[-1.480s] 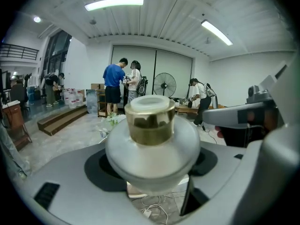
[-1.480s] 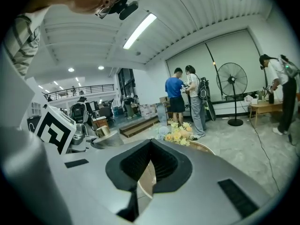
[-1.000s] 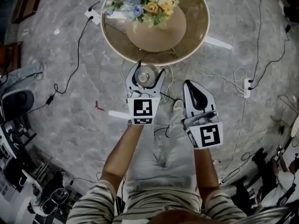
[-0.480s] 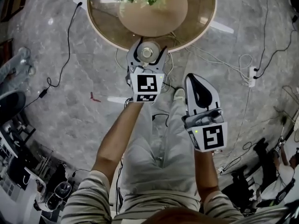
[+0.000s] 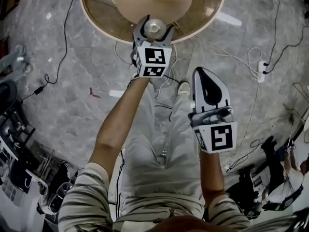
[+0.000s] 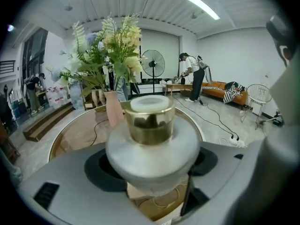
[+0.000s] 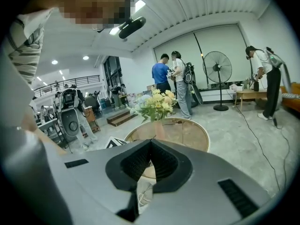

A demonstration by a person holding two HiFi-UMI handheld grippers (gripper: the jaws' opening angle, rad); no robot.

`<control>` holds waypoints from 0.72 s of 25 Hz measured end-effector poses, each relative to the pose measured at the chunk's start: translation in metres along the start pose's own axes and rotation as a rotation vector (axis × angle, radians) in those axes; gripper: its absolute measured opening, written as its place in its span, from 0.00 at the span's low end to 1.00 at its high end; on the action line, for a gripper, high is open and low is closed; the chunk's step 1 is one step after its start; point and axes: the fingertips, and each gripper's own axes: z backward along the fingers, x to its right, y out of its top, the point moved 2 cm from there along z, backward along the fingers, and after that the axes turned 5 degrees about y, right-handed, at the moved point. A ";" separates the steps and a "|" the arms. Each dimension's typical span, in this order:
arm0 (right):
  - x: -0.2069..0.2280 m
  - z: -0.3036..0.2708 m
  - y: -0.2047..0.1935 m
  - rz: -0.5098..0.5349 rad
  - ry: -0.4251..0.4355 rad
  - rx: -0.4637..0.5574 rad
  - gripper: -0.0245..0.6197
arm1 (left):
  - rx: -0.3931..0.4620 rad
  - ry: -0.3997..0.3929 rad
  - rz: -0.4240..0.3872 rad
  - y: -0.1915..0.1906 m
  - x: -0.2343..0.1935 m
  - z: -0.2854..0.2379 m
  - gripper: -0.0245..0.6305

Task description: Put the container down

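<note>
Left tongs (image 5: pixel 154 27) pinch the squat white gold-collared container (image 6: pixel 151 139) over the round glass tabletop's (image 5: pixel 99 18) near rim; right tongs (image 5: pixel 203 74) pressed together, empty. Release so near the edge risks toppling

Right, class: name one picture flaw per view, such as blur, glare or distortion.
Head view: fisheye curves the floor, corners darken. Left gripper view: the close container looks soft; ceiling strip glares. Right gripper view: black round vignette, lamp blown out.

Grey marble floor (image 5: pixel 63 124), trailing cables (image 5: pixel 248 57), round glass table (image 5: pixel 210 14), standing fan (image 6: pixel 153 63), orange sofa (image 6: pixel 218 89), ceiling strip lights (image 6: pixel 202 6)
</note>
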 end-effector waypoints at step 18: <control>0.010 0.016 -0.020 -0.026 -0.055 -0.025 0.05 | -0.060 0.034 -0.008 -0.031 -0.002 -0.042 0.55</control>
